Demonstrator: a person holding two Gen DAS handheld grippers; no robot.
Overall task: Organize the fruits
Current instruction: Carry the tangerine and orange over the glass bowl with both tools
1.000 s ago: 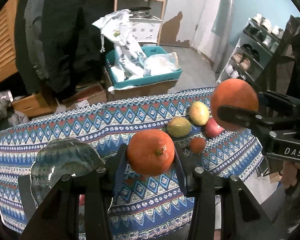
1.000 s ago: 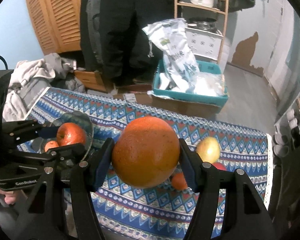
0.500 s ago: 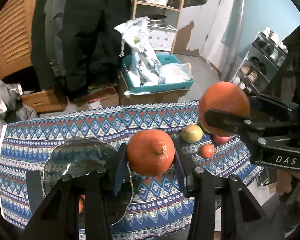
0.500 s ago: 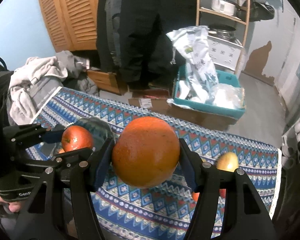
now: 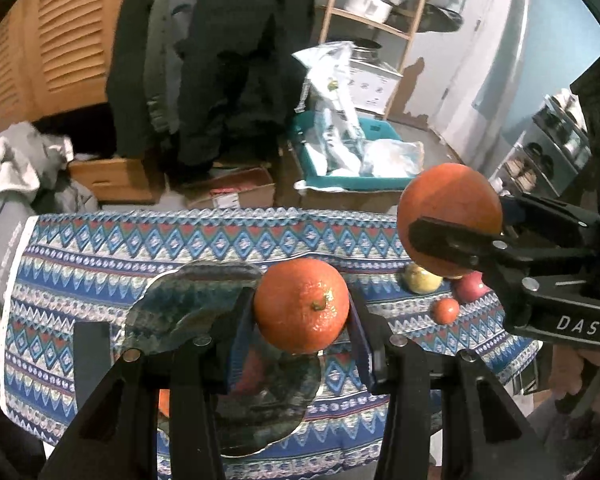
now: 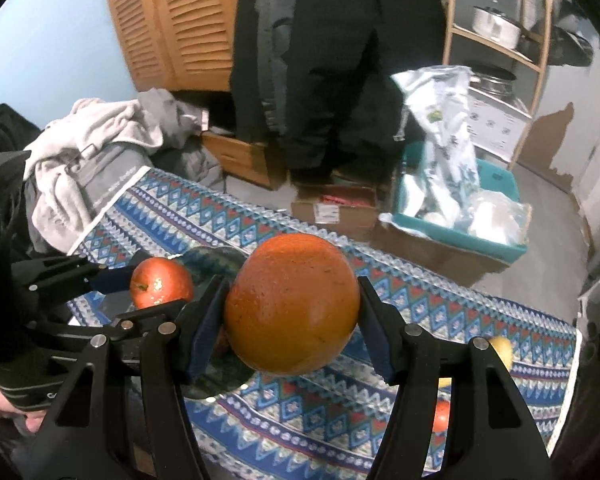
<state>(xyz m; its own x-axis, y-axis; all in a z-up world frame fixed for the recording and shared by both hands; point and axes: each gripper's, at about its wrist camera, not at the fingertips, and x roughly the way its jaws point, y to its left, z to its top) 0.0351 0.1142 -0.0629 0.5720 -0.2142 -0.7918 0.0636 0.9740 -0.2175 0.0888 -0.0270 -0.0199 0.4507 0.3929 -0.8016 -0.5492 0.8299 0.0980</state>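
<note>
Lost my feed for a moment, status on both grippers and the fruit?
Left gripper shut on small orange. Right gripper shut on big orange. Both above glass plate. Three fruits left on cloth; nothing blocking.

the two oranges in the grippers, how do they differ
The large orange, held in the right gripper, looks bigger and duller, with a speckled, brownish skin. The small orange, held in the left gripper, is brighter and glossier, and its green stem faces the left camera; no stem shows on the large orange. Both are round, orange, clamped between blue pads and held above the patterned tablecloth.
</note>
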